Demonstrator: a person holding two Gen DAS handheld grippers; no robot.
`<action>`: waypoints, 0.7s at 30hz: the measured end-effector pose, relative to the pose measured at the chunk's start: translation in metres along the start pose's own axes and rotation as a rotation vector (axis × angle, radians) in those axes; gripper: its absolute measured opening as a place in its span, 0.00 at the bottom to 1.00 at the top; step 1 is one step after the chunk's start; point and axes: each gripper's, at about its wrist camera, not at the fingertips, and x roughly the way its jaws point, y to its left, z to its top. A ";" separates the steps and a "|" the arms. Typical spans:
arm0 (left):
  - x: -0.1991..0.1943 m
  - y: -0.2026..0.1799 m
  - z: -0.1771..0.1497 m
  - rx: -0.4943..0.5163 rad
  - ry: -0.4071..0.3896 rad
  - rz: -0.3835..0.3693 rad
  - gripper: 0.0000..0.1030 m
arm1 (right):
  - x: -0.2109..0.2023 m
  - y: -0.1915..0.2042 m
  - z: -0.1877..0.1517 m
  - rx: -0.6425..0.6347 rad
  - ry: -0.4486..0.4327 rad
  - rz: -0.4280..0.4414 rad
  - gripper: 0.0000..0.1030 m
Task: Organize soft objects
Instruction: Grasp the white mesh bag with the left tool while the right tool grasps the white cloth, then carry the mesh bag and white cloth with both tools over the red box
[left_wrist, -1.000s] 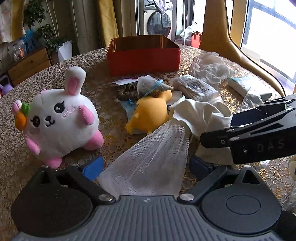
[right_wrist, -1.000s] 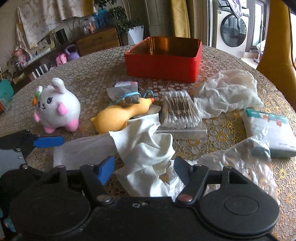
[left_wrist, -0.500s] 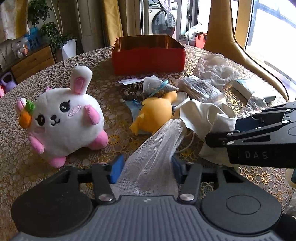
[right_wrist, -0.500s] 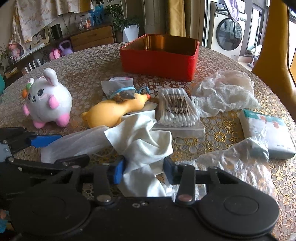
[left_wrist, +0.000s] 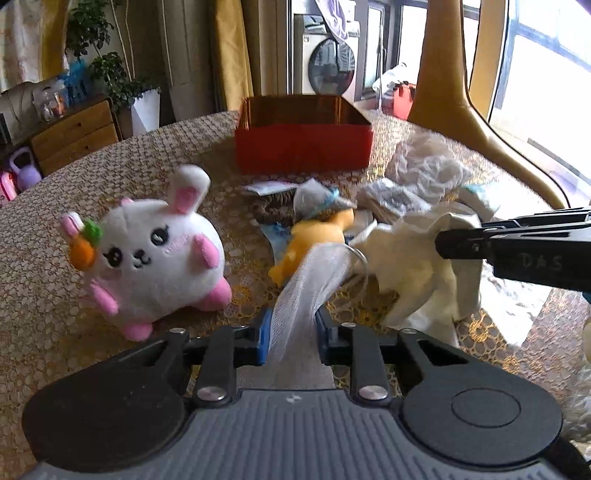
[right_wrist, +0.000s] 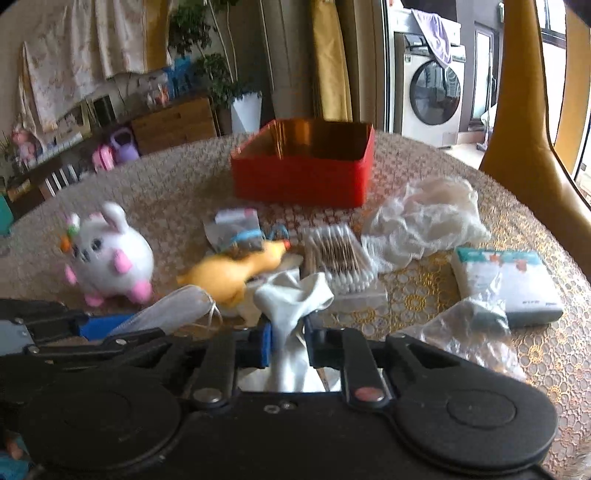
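White mesh pouch (left_wrist: 310, 284) is being clenched by left gripper (left_wrist: 291, 330), white cloth (right_wrist: 291, 306) by right gripper (right_wrist: 288, 341), jaws just closing; "DAS" is being shown at 3 o'clock.

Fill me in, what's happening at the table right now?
A person works two handheld grippers. The left gripper has just closed on a white mesh bag; the right gripper has just closed on a white cloth. The bunny plush, yellow duck toy and cotton swabs lie on the table before an open red box.

Grey ribbed left tool (left_wrist: 291, 328), black right tool (right_wrist: 288, 341) (blue pads), silver screws
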 end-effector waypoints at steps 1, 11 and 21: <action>-0.004 0.001 0.002 -0.006 -0.007 -0.006 0.23 | -0.005 0.001 0.002 -0.002 -0.013 0.006 0.15; -0.041 0.010 0.025 -0.018 -0.069 -0.025 0.23 | -0.043 0.003 0.021 -0.025 -0.097 0.036 0.07; -0.063 0.018 0.043 -0.033 -0.113 -0.035 0.23 | -0.064 0.007 0.040 -0.101 -0.131 0.058 0.06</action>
